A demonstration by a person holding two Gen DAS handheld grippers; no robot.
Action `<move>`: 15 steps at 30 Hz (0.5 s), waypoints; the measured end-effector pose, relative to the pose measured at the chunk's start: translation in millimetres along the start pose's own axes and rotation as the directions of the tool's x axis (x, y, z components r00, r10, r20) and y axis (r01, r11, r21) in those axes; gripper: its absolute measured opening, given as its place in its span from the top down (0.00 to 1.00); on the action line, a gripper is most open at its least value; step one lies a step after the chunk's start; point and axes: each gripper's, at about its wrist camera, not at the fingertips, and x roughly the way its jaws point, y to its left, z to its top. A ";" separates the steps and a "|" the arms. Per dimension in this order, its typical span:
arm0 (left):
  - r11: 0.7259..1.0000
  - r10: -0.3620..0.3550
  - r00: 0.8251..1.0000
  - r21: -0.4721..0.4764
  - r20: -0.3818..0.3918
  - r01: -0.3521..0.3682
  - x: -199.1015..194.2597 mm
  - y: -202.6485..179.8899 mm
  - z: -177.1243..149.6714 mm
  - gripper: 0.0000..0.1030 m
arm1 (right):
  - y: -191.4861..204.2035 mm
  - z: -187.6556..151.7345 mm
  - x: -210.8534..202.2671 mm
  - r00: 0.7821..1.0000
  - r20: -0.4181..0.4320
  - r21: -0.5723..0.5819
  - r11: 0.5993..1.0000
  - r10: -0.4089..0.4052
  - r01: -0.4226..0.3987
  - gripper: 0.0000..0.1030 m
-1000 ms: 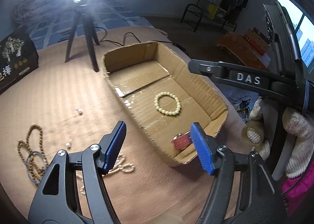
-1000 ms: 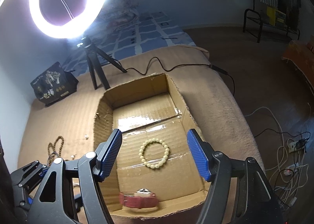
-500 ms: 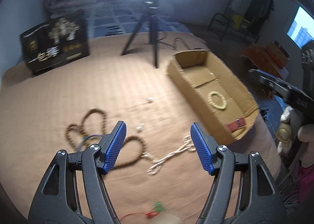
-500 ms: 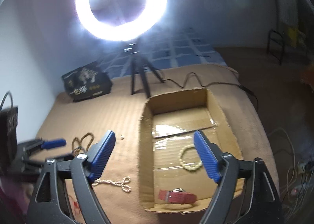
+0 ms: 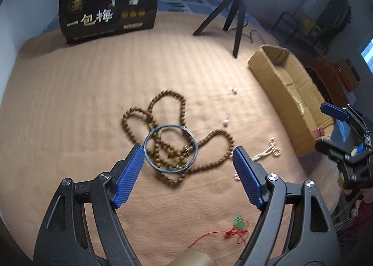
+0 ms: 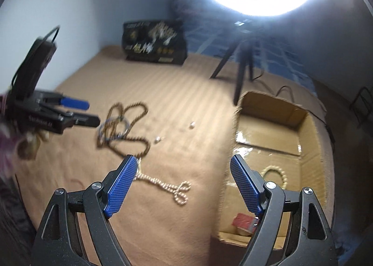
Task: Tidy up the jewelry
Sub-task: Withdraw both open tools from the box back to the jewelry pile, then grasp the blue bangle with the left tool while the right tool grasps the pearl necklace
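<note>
My left gripper hovers over a brown bead necklace and a blue bangle lying on it; its jaws are opening, with nothing between them. A pearl necklace lies to the right. My right gripper is open and empty above that pearl necklace, beside the cardboard box. In the box lie a cream bead bracelet and a red watch. The left gripper shows at the left of the right wrist view.
A red cord with a green pendant lies near me on the tan blanket. Two small white pieces sit between beads and box. A ring-light tripod and a black printed box stand at the back.
Both views have swung left, away from the cardboard box and toward the loose jewelry on the blanket. The jaws of both grippers stand wider than before.
</note>
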 end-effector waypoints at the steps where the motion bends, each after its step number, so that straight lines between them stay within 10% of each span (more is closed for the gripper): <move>1: 1.000 0.002 1.000 -0.003 -0.012 -0.002 4.4 0.6 -2.3 0.22 | 3.9 -1.4 1.6 1.000 -0.010 -0.015 1.000 0.005 -0.005 0.20; 15: 0.998 0.034 0.996 -0.054 -0.087 -0.039 37.6 5.2 -8.4 0.22 | 29.0 -7.9 39.7 0.982 -0.178 -0.109 0.991 0.054 -0.074 0.20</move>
